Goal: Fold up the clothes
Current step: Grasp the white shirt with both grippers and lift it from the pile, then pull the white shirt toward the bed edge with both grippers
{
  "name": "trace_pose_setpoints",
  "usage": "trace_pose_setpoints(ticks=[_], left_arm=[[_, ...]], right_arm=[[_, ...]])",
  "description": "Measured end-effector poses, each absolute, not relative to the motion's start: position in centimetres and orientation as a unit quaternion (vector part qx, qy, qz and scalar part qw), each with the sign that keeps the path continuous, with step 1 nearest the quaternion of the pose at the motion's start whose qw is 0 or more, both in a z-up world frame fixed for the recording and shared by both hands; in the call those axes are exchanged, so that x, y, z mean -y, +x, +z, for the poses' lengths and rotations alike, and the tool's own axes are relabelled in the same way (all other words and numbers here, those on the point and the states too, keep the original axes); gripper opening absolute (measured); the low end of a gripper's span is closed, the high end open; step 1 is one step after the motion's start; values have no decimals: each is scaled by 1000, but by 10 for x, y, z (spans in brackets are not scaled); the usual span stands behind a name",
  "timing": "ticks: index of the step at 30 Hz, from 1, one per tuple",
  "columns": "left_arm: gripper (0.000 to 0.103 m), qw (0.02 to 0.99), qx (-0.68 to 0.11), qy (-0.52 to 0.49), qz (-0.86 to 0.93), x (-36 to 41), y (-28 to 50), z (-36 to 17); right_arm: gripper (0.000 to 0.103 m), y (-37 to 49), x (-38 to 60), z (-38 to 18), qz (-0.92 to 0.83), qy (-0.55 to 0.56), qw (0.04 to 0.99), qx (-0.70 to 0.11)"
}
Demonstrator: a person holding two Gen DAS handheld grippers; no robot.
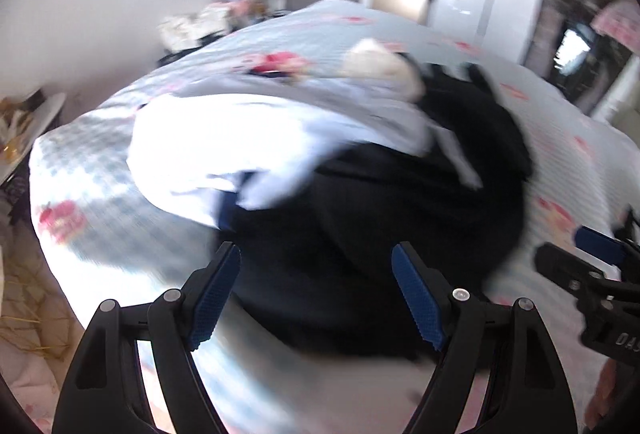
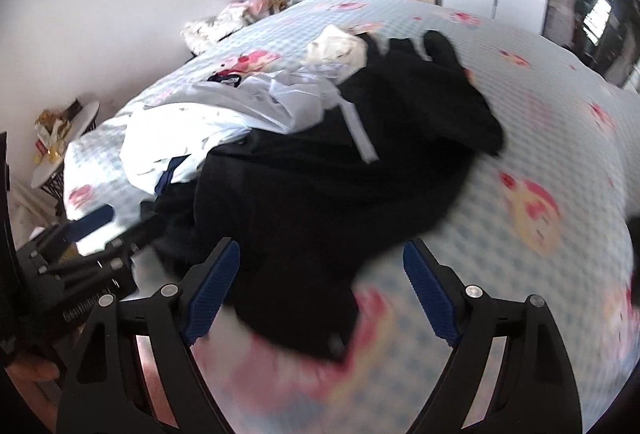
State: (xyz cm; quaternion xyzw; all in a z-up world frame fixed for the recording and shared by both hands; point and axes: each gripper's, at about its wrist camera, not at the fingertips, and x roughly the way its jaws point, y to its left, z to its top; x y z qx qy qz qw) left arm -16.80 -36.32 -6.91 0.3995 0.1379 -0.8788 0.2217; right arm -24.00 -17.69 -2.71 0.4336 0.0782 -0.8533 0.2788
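While both tools hang above the near edge of the bed with nothing in them, here is the scene from left to right.

Side table: small round side table [image 2: 86,112] at the far left by the wall, cluttered, out of play.

White garment: a pale shirt-like white garment [image 2: 172,142] crumpled on the left half of the bed, its edge tucked under and over the dark one.

Left tool: left tool [image 1: 316,298] spread wide, blue pads apart, gripping nothing, poised over the near hem of the black cloth.

Black garment: the black garment [image 2: 320,194] sprawls across the middle of the bed, bunched and twisted, a pale strap lying across it and a cream garment [image 2: 340,48] at its far end.

Right tool: right tool [image 2: 322,290] also wide open and empty, just over the near corner of the black cloth.

Bed: checked bedspread [image 2: 540,138] with pink cartoon prints, bare on the right side, so there's room to lay things flat.

Step in hand, my read: picking the first piece, likely the black one.

How to do it well: take two corners of one edge, one per tool, pinching a single layer only. Lift it clear of the white piece before spreading. Lay it flat on the bare right side and smooth it out, then fold.

Watch out: the pieces overlap, so one may drag the other along.
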Motion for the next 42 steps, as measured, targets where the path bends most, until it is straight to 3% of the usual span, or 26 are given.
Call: trace_pose_setpoints(ticks=[7, 15, 16, 18, 19, 21, 23, 26, 35, 42], left_arm=[[80, 278, -202, 406, -847, 474, -204, -113], [80, 263, -207, 426, -841, 518, -250, -153], [77, 260, -205, 422, -844, 518, -251, -154], [66, 254, -201, 415, -850, 517, -253, -156], [58, 253, -198, 409, -854, 515, -251, -153], [43, 252, -196, 395, -862, 512, -245, -148], [32, 248, -195, 391, -865, 511, -242, -145], [24, 236, -194, 393, -867, 508, -243, -140], [21, 148, -161, 394, -893, 423, -232, -104], [19, 75, -123, 406, -902, 325, -230, -89]], right_arm=[[85, -313, 286, -63, -844, 440, 289, -96], [84, -362, 390, -112, -821, 451, 310, -160], [78, -365, 398, -121, -812, 462, 314, -171], [41, -373, 406, -135, -795, 485, 319, -177], [36, -374, 404, -136, -794, 487, 322, -170], [7, -377, 396, -132, -795, 488, 328, -147], [6, -378, 386, -123, -795, 488, 337, -124], [4, -368, 380, -108, -804, 467, 342, -137], [3, -327, 345, -68, -827, 426, 346, -126], [2, -291, 261, -52, -839, 426, 323, -100]])
